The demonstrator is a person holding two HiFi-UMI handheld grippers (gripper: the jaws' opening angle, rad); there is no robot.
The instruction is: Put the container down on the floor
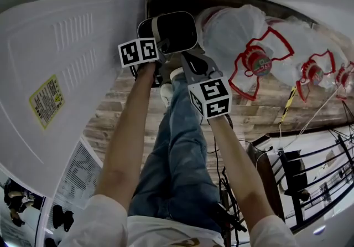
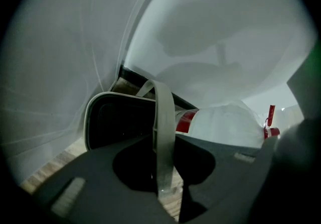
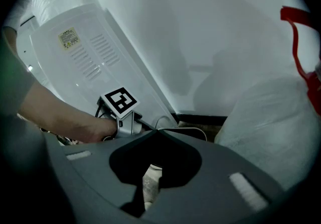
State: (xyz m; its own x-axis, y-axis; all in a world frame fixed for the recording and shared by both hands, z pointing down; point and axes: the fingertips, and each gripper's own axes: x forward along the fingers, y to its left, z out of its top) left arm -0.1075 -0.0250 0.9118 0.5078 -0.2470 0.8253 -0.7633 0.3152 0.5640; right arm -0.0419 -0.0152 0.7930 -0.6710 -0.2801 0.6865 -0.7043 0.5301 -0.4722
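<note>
The container point(image 1: 172, 30) is a black tub with a white rim, held low over the wooden floor point(image 1: 113, 113) beyond the person's legs. In the left gripper view its dark inside point(image 2: 115, 122) faces me, and a pale grey handle strap point(image 2: 161, 102) runs up between the jaws. My left gripper point(image 2: 163, 137) is shut on that strap, and it also shows in the head view point(image 1: 160, 47). My right gripper point(image 1: 186, 57) is at the tub's near edge. Its jaws point(image 3: 156, 130) meet tip to tip with the thin white rim point(image 3: 188, 128) just beyond. Whether they pinch anything is hidden.
A big white appliance point(image 1: 66, 68) stands close on the left. Wrapped water jugs with red handles point(image 1: 251, 38) lie on the floor to the right. Beside the person's right arm stands a black wire rack point(image 1: 310, 168) with cables. A white wall with a dark skirting closes the far side.
</note>
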